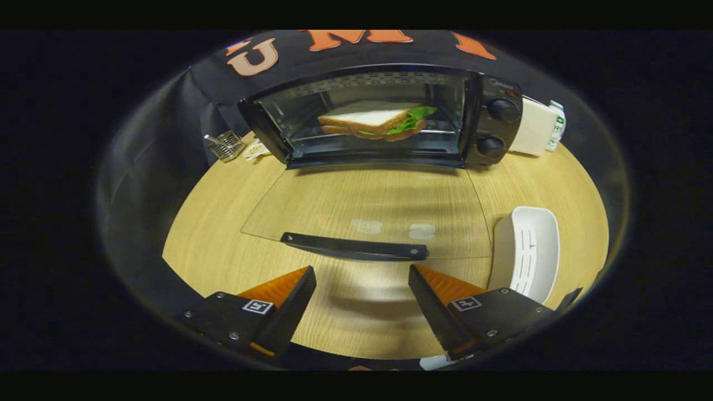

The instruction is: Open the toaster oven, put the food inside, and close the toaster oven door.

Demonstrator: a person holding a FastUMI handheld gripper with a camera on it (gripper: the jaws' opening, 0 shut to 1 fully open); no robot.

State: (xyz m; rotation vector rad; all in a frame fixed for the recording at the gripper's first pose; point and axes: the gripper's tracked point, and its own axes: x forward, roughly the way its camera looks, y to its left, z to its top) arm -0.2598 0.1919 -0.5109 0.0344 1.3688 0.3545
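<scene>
A black toaster oven stands at the far side of the wooden table, two knobs on its right panel. A sandwich with white bread and green lettuce lies on the rack inside it. Its glass door is folded down flat toward me, and the door's dark handle lies just ahead of my fingers. My gripper is open, nothing between its fingers, a little short of the handle and above the table.
A white oblong dish sits to the right of the open door, close to my right finger. A small wire basket stands left of the oven. A white box and a small bottle stand to the oven's right.
</scene>
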